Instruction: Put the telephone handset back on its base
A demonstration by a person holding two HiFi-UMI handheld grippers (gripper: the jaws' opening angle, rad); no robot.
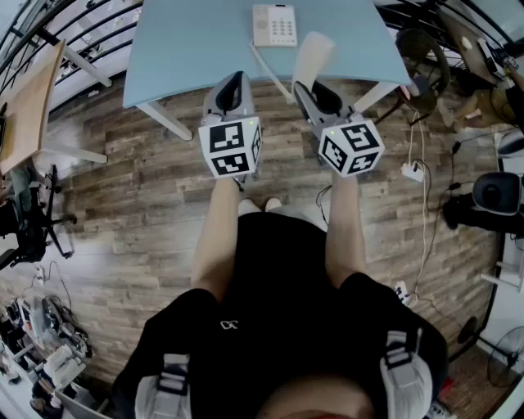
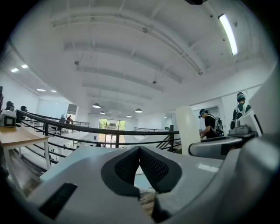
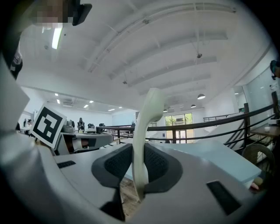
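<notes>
**Handset of cream plastic (image 1: 313, 54) pinched in grey right tool (image 1: 311, 82), apart from cream push-button base (image 1: 274, 24)**

Curved telephone handset upright between the ribbed black pads (image 3: 114, 164) of the right tool, lower part clamped, upper end rising well above the jaws. Held level over the wood-plank floor (image 1: 123, 204) at the near edge of the pale blue table (image 1: 188, 41). Seen from the head camera just below the telephone base on that table, not touching it. Thin pale cord (image 1: 270, 72) from the base's left side, slanting off the table edge toward the right tool. Grey left tool (image 1: 232, 79) just beside the right one, also level, its own black pads pressed together at the tips with nothing between them. Black-and-white marker cubes (image 1: 230, 147) at the rear of both tools, bare forearms (image 1: 214, 237) behind. From the left tool's camera: handset as a pale column to the right, black railing (image 2: 87, 130) beyond the table, and a person in a dark top (image 2: 210, 124) far off under a white ceiling (image 2: 131, 52).
</notes>
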